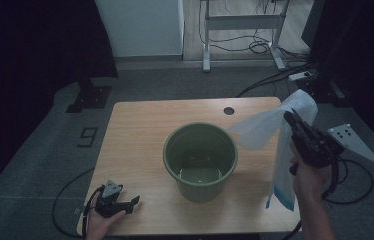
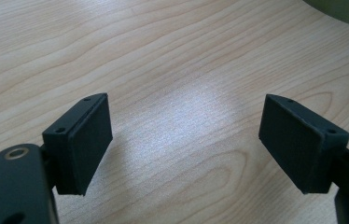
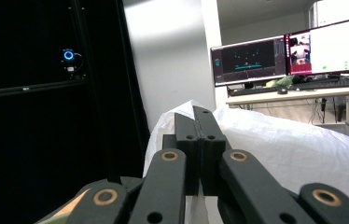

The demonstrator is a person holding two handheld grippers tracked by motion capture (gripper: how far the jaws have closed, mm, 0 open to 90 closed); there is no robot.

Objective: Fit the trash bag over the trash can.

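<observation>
Right gripper [image 1: 290, 118] fingers clamped on white bag [image 1: 280, 145], held up right of green bucket [image 1: 200, 161]. Left gripper [image 1: 125, 205] fingers wide, empty, resting near-left on worktop [image 1: 140, 130].

Pale wood-grain table [image 1: 140, 145] with a faint sheen; smooth matt green plastic bucket [image 1: 200, 160]; thin, crinkled, woven-looking white bag [image 1: 285, 150]; matt black tool pads [image 2: 88, 140]

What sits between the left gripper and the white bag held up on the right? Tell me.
In the high view, the green bucket stands on the wooden table between the left gripper and the white plastic bag, which the right gripper pinches.
</observation>
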